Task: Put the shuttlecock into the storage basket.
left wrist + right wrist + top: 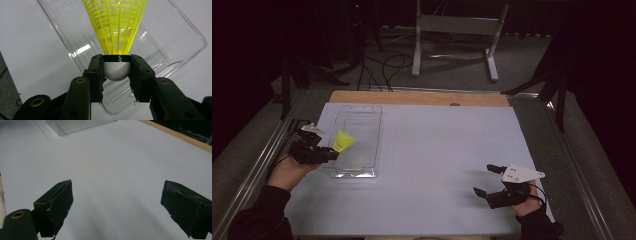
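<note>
A yellow shuttlecock [343, 141] [115, 25] with a white rounded cork hangs over the clear plastic tray [373, 131] [185, 30] at the table's left. My left gripper [330, 154] [116, 72] is shut on the cork, its jaws pressing both sides, with the yellow skirt pointing away over the tray. At the front right of the table my right gripper [487, 180] [117, 205] stands open above the white sheet, with nothing between its jaws.
A white sheet [437, 150] covers the table, with a wooden strip [417, 97] along its far edge. Metal rails run along both sides. Beyond the table stand a white frame [457, 30], dark stands and floor cables.
</note>
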Available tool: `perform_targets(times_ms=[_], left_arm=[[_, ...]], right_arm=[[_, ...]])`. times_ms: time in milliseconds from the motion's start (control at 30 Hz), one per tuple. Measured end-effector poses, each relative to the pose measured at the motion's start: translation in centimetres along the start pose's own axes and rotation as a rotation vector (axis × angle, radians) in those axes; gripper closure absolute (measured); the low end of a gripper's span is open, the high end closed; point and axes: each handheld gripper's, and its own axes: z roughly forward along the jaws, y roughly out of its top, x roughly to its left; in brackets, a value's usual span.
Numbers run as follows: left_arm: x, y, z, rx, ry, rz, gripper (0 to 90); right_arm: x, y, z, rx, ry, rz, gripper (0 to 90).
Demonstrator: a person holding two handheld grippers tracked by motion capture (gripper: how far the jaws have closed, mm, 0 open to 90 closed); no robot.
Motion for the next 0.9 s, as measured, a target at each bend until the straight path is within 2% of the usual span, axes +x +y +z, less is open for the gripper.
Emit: perform_targets(times_ms=[67,200,600,700,867,900], left_arm=[[0.0,0.0,0.1,0.003,-0.005,0.005,65.2],[-0.1,-0.1,0.7,0.046,-0.018,0.011,65.1],[-0.1,0.1,1.8,0.112,-0.023,0.008,65.1],[-0.2,0.2,1.9,0.127,-0.012,0.026,65.1],[-0.2,0.3,1.9,0.135,-0.002,0.029,64.8],[-0.2,0.5,1.7,0.113,0.005,0.015,64.4]], right_arm=[[0.0,0.0,0.0,0.0,0.0,0.0,10.7],[0.0,0.0,0.0,-0.002,-0.001,0.001,10.7],[-0.1,-0.2,-0.1,0.004,0.001,0.009,10.7],[-0.1,-0.3,0.0,0.005,0.002,0.007,10.7],[-0.1,-0.2,0.0,0.006,0.006,0.006,10.7],[-0.1,-0.2,0.1,0.007,0.006,0.005,10.7]])
